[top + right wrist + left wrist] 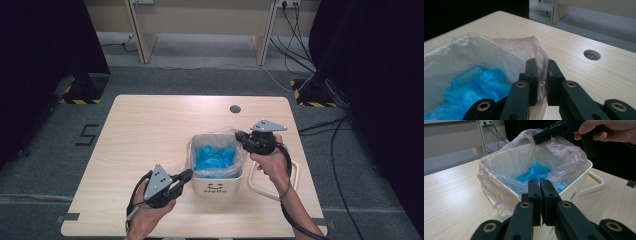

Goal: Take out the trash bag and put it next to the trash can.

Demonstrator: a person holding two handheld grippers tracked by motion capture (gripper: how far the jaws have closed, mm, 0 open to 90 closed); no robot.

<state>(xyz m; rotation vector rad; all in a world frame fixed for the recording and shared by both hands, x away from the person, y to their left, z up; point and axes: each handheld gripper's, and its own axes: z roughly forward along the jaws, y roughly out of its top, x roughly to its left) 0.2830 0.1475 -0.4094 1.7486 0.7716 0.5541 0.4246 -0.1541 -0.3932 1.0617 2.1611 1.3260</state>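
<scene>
Now we have both grippers' fingers clamped on the thin clear plastic liner of the cream bin; lifting it out remains.

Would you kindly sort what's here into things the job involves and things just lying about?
In the job:
clear bag
cream bin
blue plastic
left claw
right claw

Lying about:
cream handle loop
table's cable hole
floor cables

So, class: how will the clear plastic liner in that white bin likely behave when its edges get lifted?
The liner looks thin and wrinkled, so it is probably floppy and light. Pinched in the right gripper, it bunches, so it may stretch or tear. The bin might lift along.
</scene>
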